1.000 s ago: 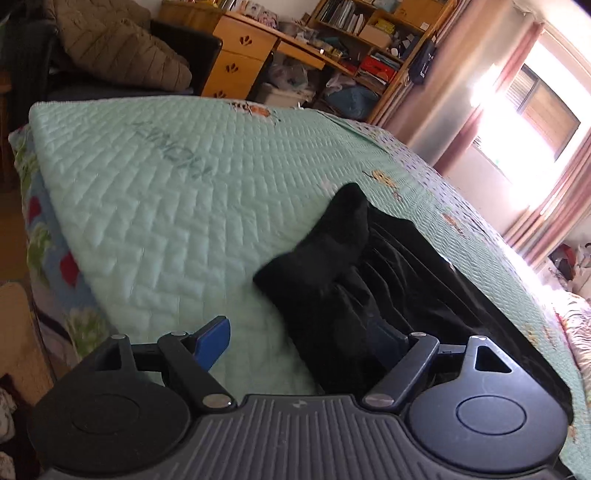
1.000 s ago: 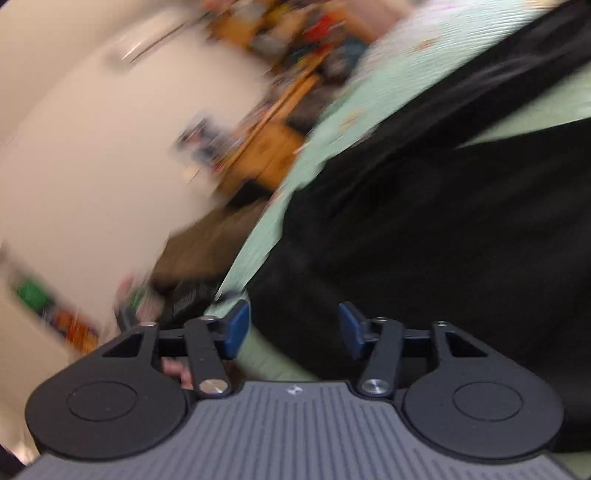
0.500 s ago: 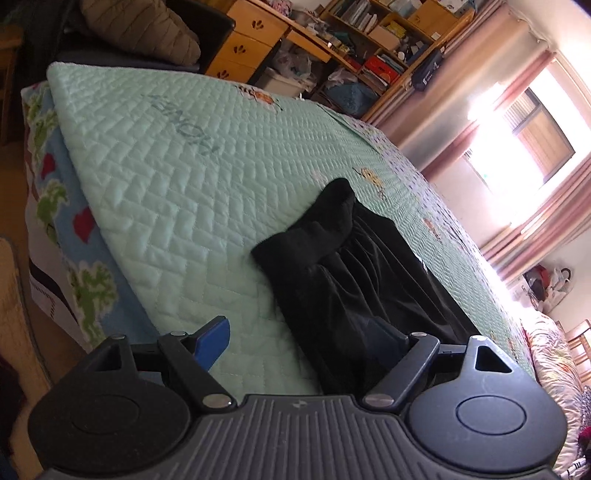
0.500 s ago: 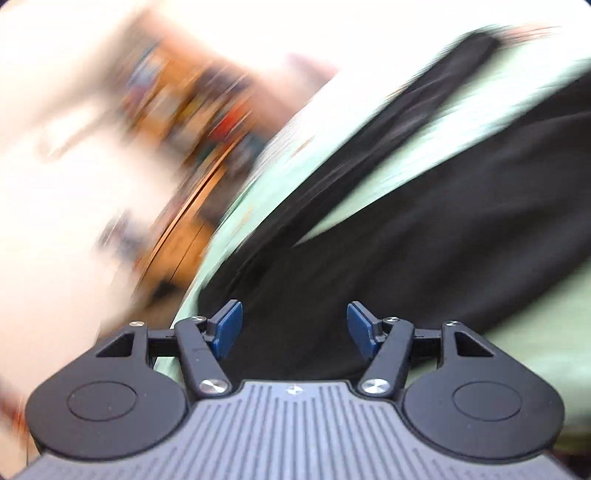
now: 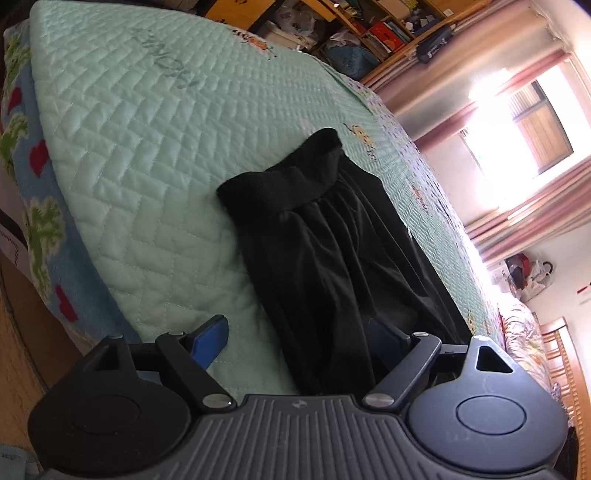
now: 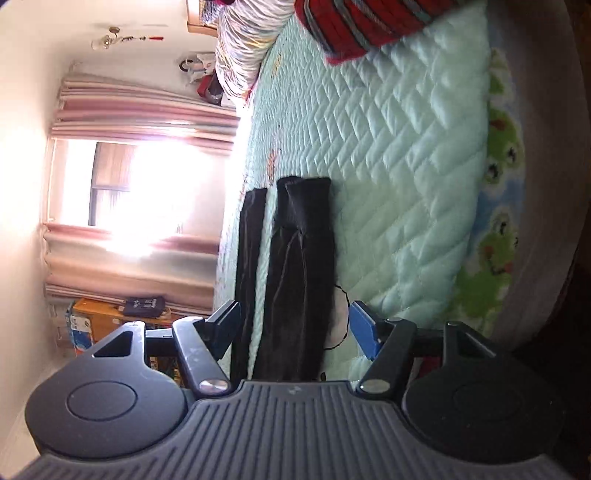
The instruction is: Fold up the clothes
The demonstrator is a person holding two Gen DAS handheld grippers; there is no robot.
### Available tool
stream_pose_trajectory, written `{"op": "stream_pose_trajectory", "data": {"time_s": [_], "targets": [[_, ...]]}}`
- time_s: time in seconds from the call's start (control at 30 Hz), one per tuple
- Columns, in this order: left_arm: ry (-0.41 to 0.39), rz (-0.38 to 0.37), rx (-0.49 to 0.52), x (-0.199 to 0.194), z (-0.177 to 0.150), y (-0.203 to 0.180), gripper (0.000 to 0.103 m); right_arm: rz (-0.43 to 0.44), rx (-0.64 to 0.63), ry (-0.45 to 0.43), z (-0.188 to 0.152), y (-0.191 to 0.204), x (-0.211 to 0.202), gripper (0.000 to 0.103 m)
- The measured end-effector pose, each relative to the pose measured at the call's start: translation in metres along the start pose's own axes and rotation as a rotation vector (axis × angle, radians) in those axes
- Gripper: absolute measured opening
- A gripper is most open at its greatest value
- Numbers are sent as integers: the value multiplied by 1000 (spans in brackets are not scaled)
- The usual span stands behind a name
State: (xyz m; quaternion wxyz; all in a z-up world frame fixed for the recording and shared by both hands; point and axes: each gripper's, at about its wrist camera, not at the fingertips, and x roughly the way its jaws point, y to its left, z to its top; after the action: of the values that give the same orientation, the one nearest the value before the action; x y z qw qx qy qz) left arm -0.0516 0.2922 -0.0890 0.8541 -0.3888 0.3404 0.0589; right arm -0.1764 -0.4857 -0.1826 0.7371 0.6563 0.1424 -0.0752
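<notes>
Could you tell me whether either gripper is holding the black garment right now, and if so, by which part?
Nothing is held. The left gripper and right gripper both stand open over the black garment lying on the green quilt, pads not pressing it.

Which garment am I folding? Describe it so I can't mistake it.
Start from the mint quilt covering the bed. The black trousers lie on it, close in front of both cameras. They are the only plain black item; the other cloth on the bed is a red striped piece at the far end.

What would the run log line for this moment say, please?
garment: black trousers on bed quilt | left gripper: open | right gripper: open
</notes>
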Motion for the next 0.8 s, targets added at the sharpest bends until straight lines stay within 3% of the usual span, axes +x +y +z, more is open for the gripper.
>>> {"op": "stream_pose_trajectory", "data": {"time_s": [0.1, 0.17, 0.2, 0.3, 0.4, 0.47, 0.6, 0.8], "targets": [[9, 86, 42, 4, -7, -10, 99, -54, -55, -7, -31, 13, 23, 75], [24, 124, 75, 9, -13, -17, 99, -86, -108, -19, -36, 29, 31, 91], [25, 145, 104, 11, -16, -21, 102, -91, -148, -20, -40, 38, 36, 94], [32, 195, 170, 18, -26, -34, 102, -168, -293, 13, -51, 62, 60, 94], [45, 211, 204, 22, -32, -40, 102, -206, -312, 37, -64, 76, 80, 93], [50, 218, 211, 23, -33, -41, 102, -235, -320, 40, -71, 83, 91, 93], [56, 215, 183, 25, -30, -41, 102, -381, -403, 36, -87, 109, 111, 93], [59, 227, 190, 25, -33, -44, 102, -443, -547, 21, -111, 129, 120, 93]]}}
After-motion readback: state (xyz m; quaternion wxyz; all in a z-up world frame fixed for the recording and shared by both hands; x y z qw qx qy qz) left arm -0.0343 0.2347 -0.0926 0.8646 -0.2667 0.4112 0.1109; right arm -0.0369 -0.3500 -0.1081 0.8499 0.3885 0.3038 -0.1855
